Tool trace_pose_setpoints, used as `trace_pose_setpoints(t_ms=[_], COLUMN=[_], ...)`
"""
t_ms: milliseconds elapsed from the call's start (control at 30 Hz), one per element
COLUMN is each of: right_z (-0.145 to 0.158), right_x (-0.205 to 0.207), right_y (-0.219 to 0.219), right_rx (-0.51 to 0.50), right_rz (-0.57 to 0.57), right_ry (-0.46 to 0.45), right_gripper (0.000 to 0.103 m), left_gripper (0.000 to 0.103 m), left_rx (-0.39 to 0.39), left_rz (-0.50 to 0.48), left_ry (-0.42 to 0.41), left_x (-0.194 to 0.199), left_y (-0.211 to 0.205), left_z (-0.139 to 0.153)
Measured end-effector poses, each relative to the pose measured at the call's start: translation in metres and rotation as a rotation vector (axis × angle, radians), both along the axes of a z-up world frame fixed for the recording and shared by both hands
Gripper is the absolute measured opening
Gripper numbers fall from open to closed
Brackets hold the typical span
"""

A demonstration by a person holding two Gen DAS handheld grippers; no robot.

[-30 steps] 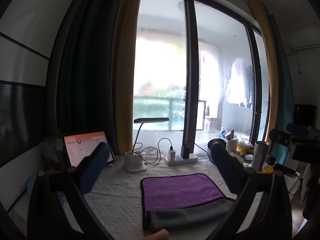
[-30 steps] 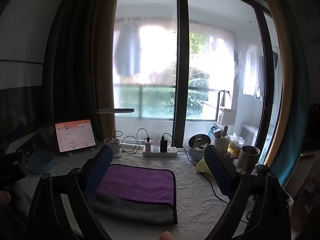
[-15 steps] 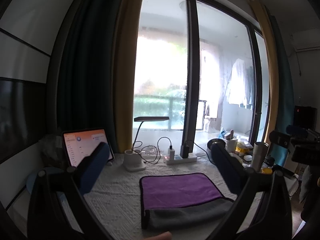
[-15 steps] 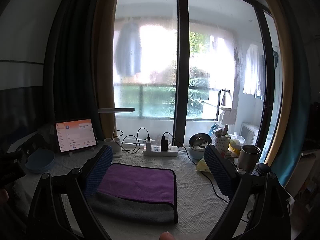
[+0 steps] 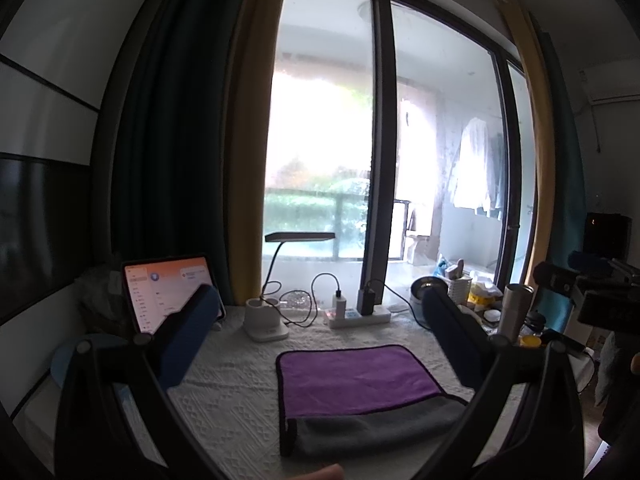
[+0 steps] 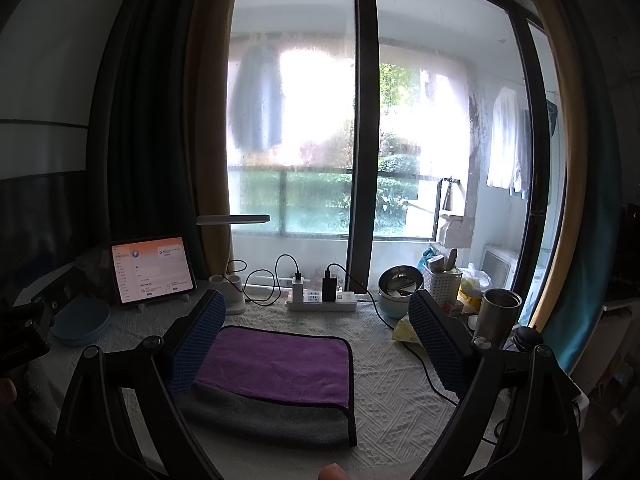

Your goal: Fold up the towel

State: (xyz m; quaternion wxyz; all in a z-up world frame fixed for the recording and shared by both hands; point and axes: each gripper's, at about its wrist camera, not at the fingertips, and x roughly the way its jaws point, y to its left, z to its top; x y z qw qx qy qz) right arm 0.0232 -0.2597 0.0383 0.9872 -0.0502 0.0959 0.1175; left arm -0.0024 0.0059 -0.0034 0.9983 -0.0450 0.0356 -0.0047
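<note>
A folded towel (image 5: 360,380) lies flat on the white textured table cover (image 5: 240,380), purple side up with a grey strip along its near edge and dark trim. It also shows in the right wrist view (image 6: 276,368). My left gripper (image 5: 316,324) is open and empty, held above the table behind the towel's near edge. My right gripper (image 6: 316,320) is open and empty, its left finger (image 6: 198,340) over the towel's left edge. Neither touches the towel.
At the back stand a tablet (image 6: 152,270), a desk lamp (image 5: 268,316), a power strip with chargers (image 6: 322,300), a steel bowl (image 6: 400,284), a white basket (image 6: 444,280) and a steel tumbler (image 6: 498,314). A blue plate (image 6: 80,322) lies left. A cable (image 6: 428,368) runs right of the towel.
Both grippers have drifted slightly; the views shift a little. The towel has not moved and both grippers stay open.
</note>
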Motion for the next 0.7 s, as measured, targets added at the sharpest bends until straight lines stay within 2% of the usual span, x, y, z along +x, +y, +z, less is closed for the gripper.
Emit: trace_pose_setpoints(t_ms=[700], right_z=[-0.0031], right_x=[0.0014], right_y=[-0.0004], right_rx=[0.002], right_rz=[0.0], right_ry=[0.007], right_gripper=[0.095], left_gripper=[0.102], left_rx=[0.0], left_rz=[-0.017], left_ry=[0.008], left_x=[-0.0002], left_y=[-0.0058], left_z=[-0.0006])
